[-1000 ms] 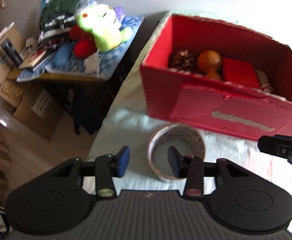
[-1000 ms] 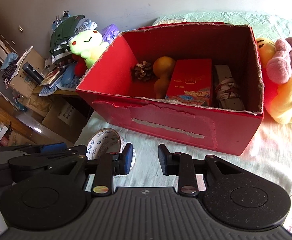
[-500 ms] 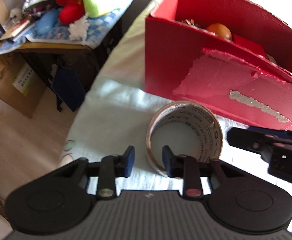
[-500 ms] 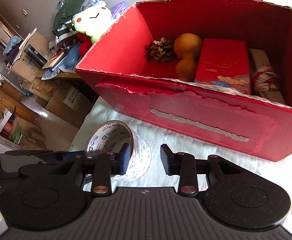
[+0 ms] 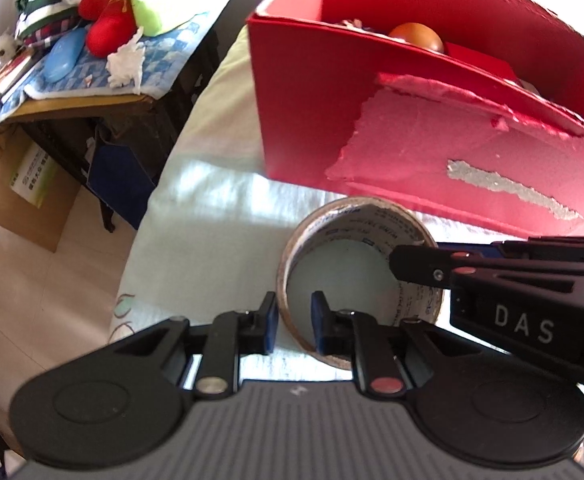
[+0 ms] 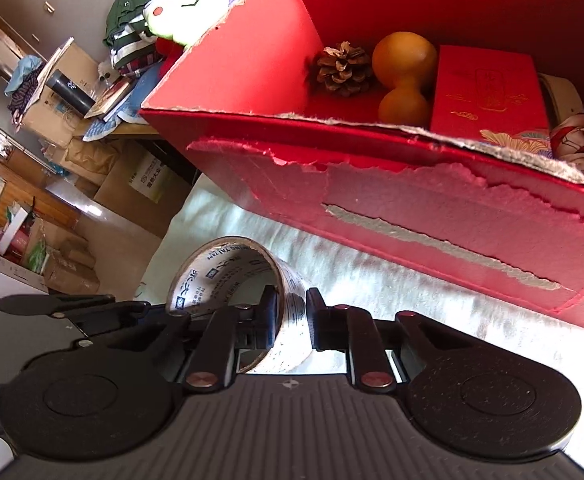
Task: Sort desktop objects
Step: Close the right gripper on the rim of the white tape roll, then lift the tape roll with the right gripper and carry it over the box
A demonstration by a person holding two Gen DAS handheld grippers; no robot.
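Since a second ago both grippers have closed in on the tape roll (image 5: 358, 276), which then lay clear ahead of them on the pale cloth (image 5: 211, 216) and now has a finger of each inside its ring. The roll lies in front of the red box (image 5: 412, 120), just short of its torn front wall, and in the right wrist view it looks tipped up on its edge. The left gripper (image 5: 295, 322) straddles the roll's near-left wall, one blue-padded finger outside and one inside, the gap narrow; whether the pads press the wall I cannot tell. The right gripper (image 6: 292, 316) straddles the opposite side of the roll in the same way, its fingers close on either side of the printed wall, contact likewise unclear. Inside the box sit a pine cone (image 6: 342, 68), an orange gourd (image 6: 404, 80) and a red packet (image 6: 492, 92). Beyond the cloth's left edge a cluttered side table (image 5: 91, 100) carries a green plush toy (image 6: 187, 4) and folded clothes.
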